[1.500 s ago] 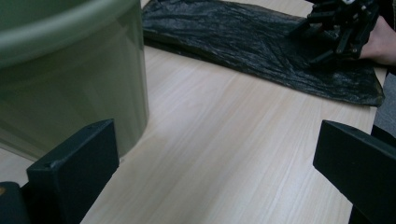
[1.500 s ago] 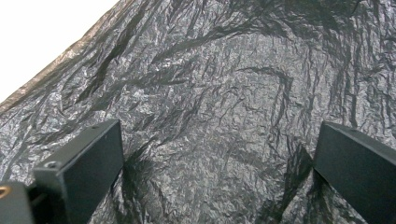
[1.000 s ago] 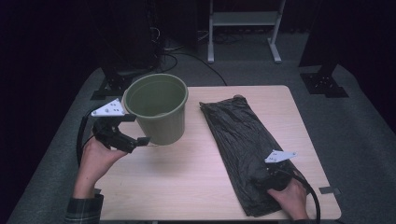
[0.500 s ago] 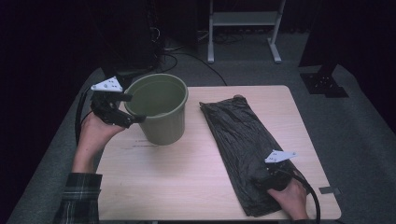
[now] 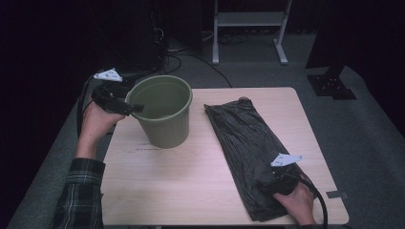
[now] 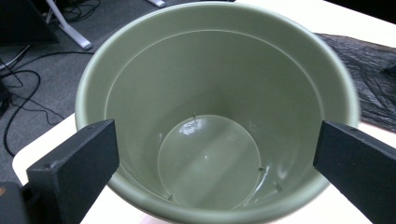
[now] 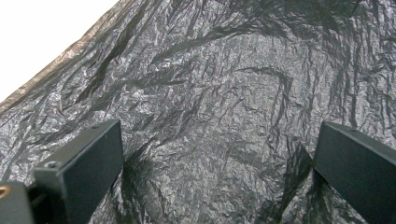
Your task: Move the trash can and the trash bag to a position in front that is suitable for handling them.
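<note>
**Green bin waits for its black liner**

Green plastic, round and tapered, the empty waste bin point(image 5: 164, 114) stands upright in the centre-left of the high view on the pale wooden bench point(image 5: 191, 191). Right of it, well apart, the crinkled black plastic bin bag point(image 5: 248, 148) lies flat, running from the middle of the frame down to the lower right edge of the bench.

The left tongs point(image 5: 136, 108) hover at the bin's left rim, jaws wide apart; in the left gripper view they straddle the bin's mouth point(image 6: 215, 116) without touching it, and the smooth inside is bare. The right tongs point(image 5: 267, 183) sit low over the near end of the bag, also spread open, with the wrinkled film point(image 7: 210, 121) between the jaws and nothing pinched yet.

As a judgement: the bag is thin, limp and slippery, nearly weightless, and will slump and cling to itself once lifted. A pinch on a raised fold near its end looks the surest hold, since flat film gives the jaws little to bite. The bin is stiff and light; its rolled rim offers the best grip, though a sideways pull could tip or slide it.
</note>
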Motion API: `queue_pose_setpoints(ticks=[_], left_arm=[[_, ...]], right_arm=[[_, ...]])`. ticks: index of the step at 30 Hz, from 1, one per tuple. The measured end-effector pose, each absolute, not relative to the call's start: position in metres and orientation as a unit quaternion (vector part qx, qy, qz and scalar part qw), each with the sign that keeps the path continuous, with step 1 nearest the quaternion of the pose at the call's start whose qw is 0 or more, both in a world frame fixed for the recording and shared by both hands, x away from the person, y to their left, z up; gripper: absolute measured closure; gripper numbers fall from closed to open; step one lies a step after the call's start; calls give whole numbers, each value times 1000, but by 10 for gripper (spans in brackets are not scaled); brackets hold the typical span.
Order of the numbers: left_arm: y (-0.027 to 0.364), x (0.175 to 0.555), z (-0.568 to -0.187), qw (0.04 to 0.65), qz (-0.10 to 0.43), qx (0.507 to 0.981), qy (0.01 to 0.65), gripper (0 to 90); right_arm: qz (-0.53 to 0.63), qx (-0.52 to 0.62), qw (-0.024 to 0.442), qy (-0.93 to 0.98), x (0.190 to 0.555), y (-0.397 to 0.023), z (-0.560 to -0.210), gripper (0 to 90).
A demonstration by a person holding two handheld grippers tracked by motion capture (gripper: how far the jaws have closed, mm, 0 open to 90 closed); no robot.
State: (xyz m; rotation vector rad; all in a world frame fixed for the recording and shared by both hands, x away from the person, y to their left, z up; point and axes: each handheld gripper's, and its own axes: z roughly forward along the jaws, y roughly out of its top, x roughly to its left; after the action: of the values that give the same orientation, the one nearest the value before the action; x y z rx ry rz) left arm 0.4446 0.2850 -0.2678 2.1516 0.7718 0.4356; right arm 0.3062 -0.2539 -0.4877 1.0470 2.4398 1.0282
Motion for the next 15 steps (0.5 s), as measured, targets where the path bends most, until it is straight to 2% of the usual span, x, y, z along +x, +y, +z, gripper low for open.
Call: queue_pose_setpoints(ticks=[10,15], left_arm=[[286,467,-285,386,166,848,323,0],[289,474,-290,402,163,838,332,0]], right_arm=[[358,363,148,848,306,-254,-488,2],[358,362,147,848,306,-254,-488,2]])
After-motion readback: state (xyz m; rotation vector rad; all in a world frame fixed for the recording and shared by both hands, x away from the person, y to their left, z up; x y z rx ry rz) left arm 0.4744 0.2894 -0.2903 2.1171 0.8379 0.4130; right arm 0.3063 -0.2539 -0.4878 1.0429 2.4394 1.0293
